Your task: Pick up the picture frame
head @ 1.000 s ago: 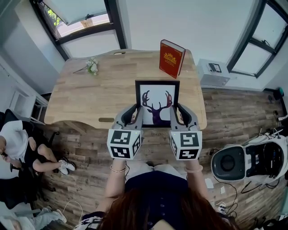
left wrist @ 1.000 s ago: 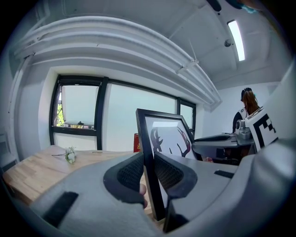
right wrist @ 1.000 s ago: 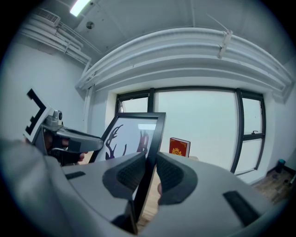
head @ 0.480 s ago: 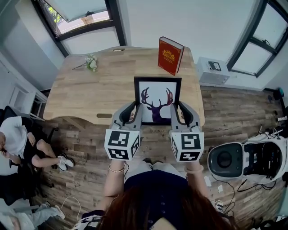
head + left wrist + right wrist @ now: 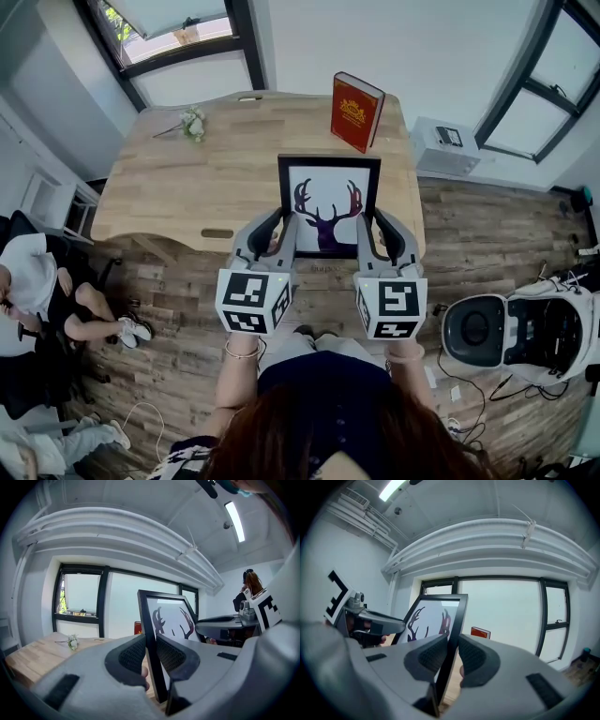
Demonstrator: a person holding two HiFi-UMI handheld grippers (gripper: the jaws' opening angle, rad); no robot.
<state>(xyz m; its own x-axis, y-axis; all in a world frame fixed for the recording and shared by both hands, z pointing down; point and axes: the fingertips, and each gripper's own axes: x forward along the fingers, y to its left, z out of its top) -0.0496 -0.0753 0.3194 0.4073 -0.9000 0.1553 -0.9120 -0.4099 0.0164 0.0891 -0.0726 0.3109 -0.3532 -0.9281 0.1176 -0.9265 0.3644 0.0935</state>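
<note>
A black picture frame (image 5: 328, 204) with a dark deer-head print on white hangs over the near edge of the wooden table (image 5: 187, 187), held between both grippers. My left gripper (image 5: 280, 234) is shut on the frame's left rail, and in the left gripper view the black rail (image 5: 151, 644) stands upright between the two dark pads. My right gripper (image 5: 369, 234) is shut on the right rail (image 5: 451, 648), pinched the same way. The frame (image 5: 171, 618) tilts up toward the ceiling in both gripper views.
A red book (image 5: 356, 111) stands upright at the table's far right. A small white flower sprig (image 5: 192, 123) lies at the far left. A white appliance (image 5: 520, 333) sits on the floor at right, and a person (image 5: 37, 300) sits at left.
Both grippers have lifted the frame slightly; it looks a little larger and sits higher against the table than a second ago. The grip on both rails is unchanged.
</note>
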